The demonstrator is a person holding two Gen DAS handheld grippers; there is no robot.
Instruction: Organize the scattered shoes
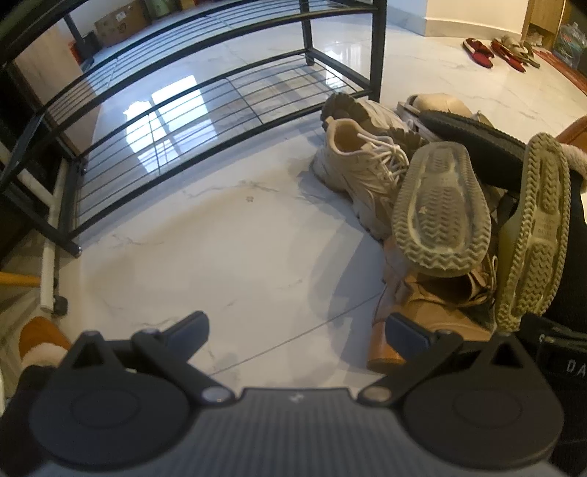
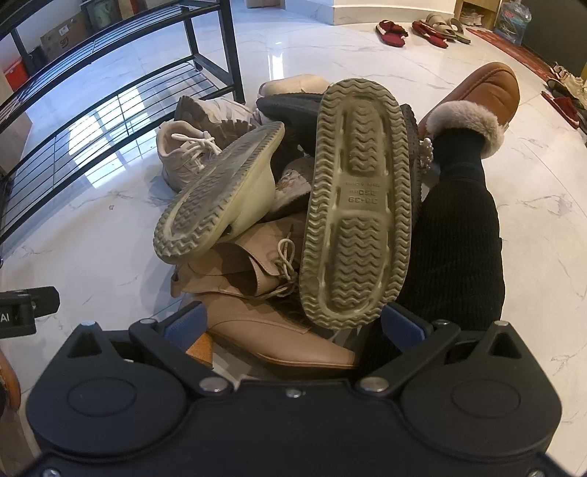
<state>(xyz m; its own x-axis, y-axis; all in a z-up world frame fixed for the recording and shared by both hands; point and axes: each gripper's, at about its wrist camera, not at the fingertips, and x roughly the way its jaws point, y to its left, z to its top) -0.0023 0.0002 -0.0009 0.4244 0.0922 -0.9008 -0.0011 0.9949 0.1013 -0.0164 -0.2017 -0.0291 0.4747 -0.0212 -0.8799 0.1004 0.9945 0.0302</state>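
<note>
A pile of shoes lies on the marble floor beside a black wire shoe rack (image 1: 183,110). In it are a beige laced sneaker (image 1: 363,168), two upturned slippers showing grey-green soles (image 1: 440,205) (image 2: 359,205), a tan heeled lace-up boot (image 2: 271,323) and a dark shoe (image 1: 477,139). My left gripper (image 1: 297,330) is open and empty, over bare floor left of the pile. My right gripper (image 2: 293,323) is open, low over the near end of the pile, with its fingers on either side of the tan boot and the heel of the large slipper sole.
The person's leg in black knit (image 2: 458,238) and a brown fur-lined slipper (image 2: 488,95) lie right of the pile. Red slippers and sandals (image 2: 414,27) sit far back by the wall. Cardboard boxes (image 1: 121,20) stand behind the rack. The rack's lower shelves hold nothing.
</note>
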